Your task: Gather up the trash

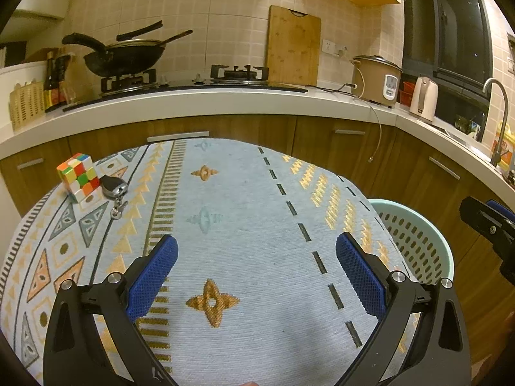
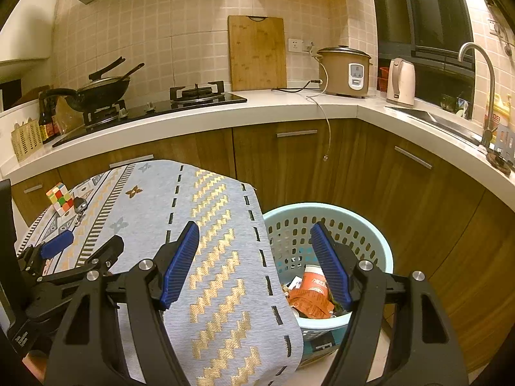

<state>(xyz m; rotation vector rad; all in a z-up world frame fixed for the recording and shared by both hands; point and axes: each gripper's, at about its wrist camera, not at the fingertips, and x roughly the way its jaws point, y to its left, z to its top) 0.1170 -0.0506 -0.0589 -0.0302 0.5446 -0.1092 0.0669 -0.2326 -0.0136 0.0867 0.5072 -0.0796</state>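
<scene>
Both pairs of blue-padded fingers stand wide apart with nothing between them: the right gripper (image 2: 254, 257) hangs over the edge of the cloth and the basket, the left gripper (image 1: 256, 276) over the middle of the desk (image 1: 231, 225).

Trash (image 2: 310, 299) lies in the bottom of the pale green perforated basket (image 2: 370, 238): crumpled orange wrappers, a white-and-orange cup and some darker scraps. That basket stands on the floor just beside the desk's right edge, partly tucked under the hanging blue patterned cloth (image 2: 212, 257) that covers the desk. From the left wrist view only the basket's rim and holed wall show, past the right finger.

On the cloth's far left corner sits a colourful puzzle cube (image 1: 79, 175), with a black car key (image 1: 113, 187) and its small ring touching it on the right. The rest of the cloth in view is bare.

Behind the desk runs a white kitchen counter (image 1: 225, 103) over brown wooden cupboards. On it are a gas hob with a black wok (image 1: 124, 56), a bamboo cutting board (image 1: 293, 45) leaning on the tiled wall, a tan rice cooker (image 1: 376, 78), a cream kettle (image 1: 423, 98), and a curved tap (image 1: 497, 119) at the sink on the right.
</scene>
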